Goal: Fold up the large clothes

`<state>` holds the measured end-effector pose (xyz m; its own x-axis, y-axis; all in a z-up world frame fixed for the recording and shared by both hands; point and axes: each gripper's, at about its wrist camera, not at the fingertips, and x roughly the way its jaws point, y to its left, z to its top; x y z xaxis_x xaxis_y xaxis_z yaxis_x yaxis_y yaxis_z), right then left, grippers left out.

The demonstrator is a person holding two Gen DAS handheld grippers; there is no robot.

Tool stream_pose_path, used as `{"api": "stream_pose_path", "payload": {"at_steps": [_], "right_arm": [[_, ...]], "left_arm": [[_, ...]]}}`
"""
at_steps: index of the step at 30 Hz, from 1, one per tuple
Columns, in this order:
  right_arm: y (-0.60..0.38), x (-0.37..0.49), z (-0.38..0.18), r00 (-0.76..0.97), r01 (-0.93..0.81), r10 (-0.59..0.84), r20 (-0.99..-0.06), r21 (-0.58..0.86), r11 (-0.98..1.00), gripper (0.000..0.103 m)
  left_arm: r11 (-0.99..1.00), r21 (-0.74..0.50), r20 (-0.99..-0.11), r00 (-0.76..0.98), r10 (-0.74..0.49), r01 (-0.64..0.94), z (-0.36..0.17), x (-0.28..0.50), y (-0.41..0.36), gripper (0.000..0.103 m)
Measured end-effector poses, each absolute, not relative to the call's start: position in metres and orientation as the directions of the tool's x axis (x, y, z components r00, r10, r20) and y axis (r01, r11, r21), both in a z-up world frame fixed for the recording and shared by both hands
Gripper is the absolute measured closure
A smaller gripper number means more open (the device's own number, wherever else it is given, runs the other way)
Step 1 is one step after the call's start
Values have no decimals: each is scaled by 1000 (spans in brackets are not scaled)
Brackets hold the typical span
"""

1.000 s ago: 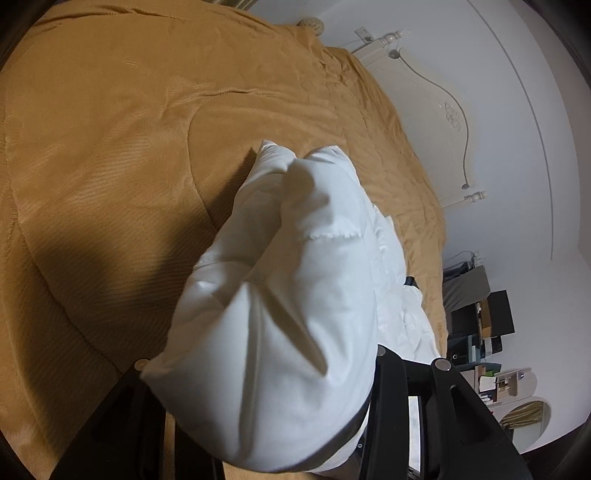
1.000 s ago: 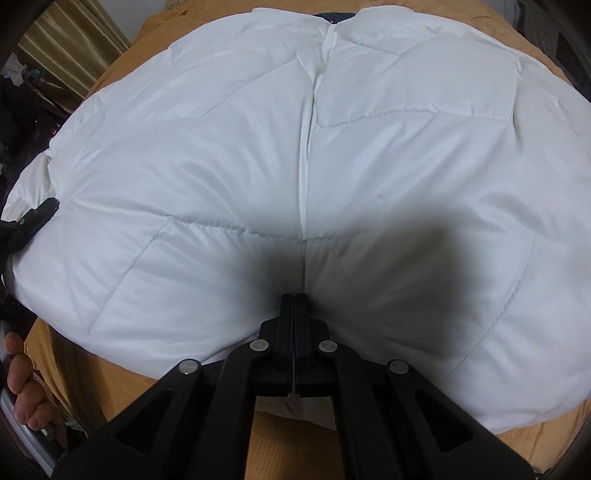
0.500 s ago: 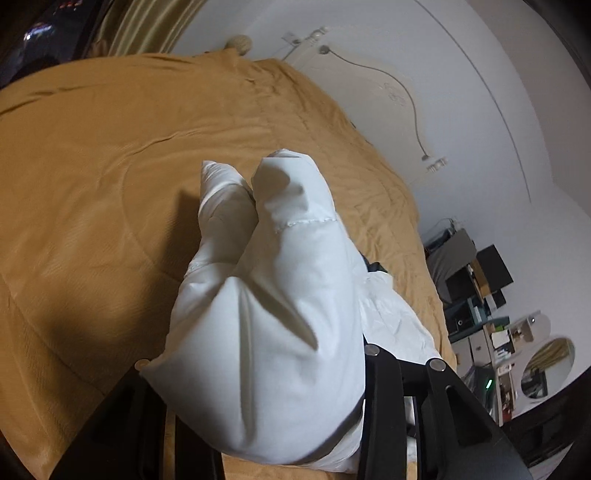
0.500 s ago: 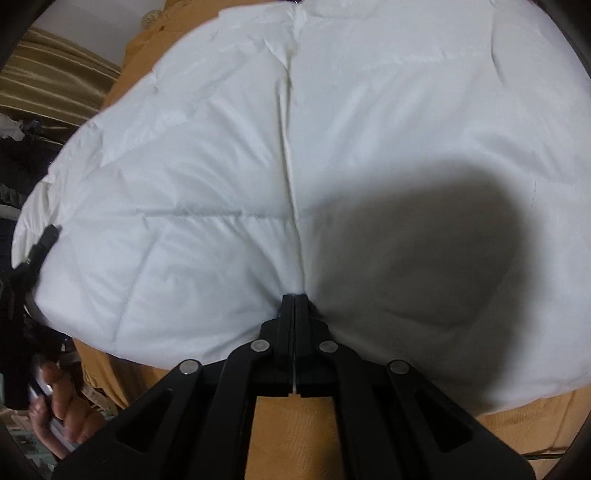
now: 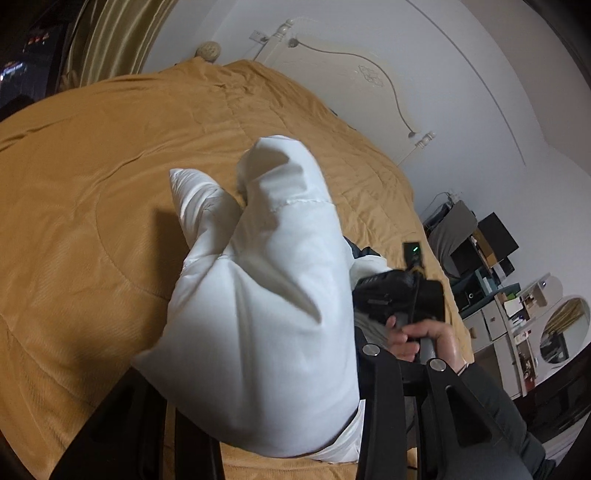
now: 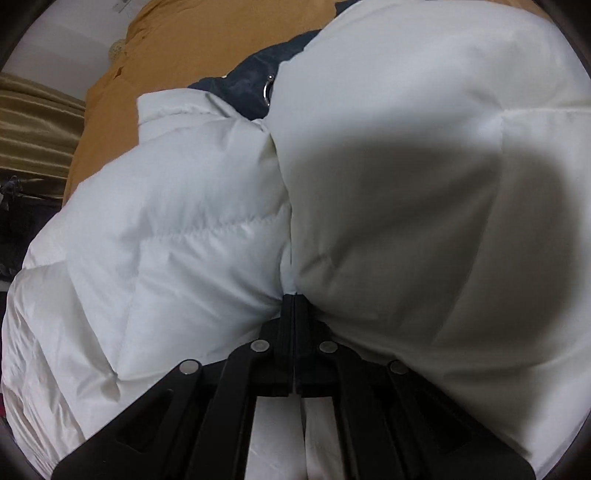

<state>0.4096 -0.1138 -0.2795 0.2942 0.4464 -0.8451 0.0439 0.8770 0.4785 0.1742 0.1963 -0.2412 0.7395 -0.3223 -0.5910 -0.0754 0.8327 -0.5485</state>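
A puffy white quilted jacket (image 5: 266, 302) lies bunched on an orange bedspread (image 5: 92, 221). In the left wrist view its padded bulk sits between my left gripper's arms and hides the fingertips. My right gripper (image 6: 292, 299) is shut on the white jacket (image 6: 406, 206) at a seam; the padding bulges to both sides of its closed fingers. A dark navy lining with a metal ring (image 6: 255, 88) shows at the jacket's far end. The right gripper's body and the hand holding it (image 5: 413, 306) show to the right of the jacket in the left wrist view.
The bed's white headboard (image 5: 354, 81) stands against a white wall. Gold curtains (image 5: 110, 33) hang at the far left. Shelves, boxes and a round mirror (image 5: 524, 310) crowd the right side beyond the bed.
The right gripper has lifted and swung its part of the jacket over, and the dark lining now shows. The left view has tilted, and the right hand and gripper have come into it.
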Motion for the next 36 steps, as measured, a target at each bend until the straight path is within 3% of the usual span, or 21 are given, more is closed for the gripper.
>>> {"api": "stream_pose_path", "payload": {"at_steps": [3,10,15,20,25,29,32,36], "right_arm": [[-117,420,-251,423,-11,390,-818,426,905,102],[-118,448,-282,370,46,421,-828,469,882,103],[-137,366,-247,355,-53,515,-780,533,844,100],[-146,291,-299,299,17,529,-794,558,829,103],[-143,298,-306,308,-45,519,-798,533,845,103],[-213,267,-273,366,-60,671,-645,703,708,100],[-287,225,-237,513,-67,608,-606,678,732,99],[-366,175,-208,617,8,470,-631,603,798,99]], "left_arm": [[837,-540,-604,731,-317,-84,-240,172,197,67],[834,-541,-624,716,-311,-110,-240,174,202,66],[831,-543,-621,724,-300,-121,-237,180,188,66],[841,-538,-595,735,-327,-61,-225,175,165,66],[903,-423,-570,753,-328,74,-183,175,107,66],[923,-331,-566,740,-362,198,-155,181,48,66],[923,-245,-593,708,-385,297,-149,185,-13,64],[889,-126,-643,647,-411,440,-167,185,-103,64]]}}
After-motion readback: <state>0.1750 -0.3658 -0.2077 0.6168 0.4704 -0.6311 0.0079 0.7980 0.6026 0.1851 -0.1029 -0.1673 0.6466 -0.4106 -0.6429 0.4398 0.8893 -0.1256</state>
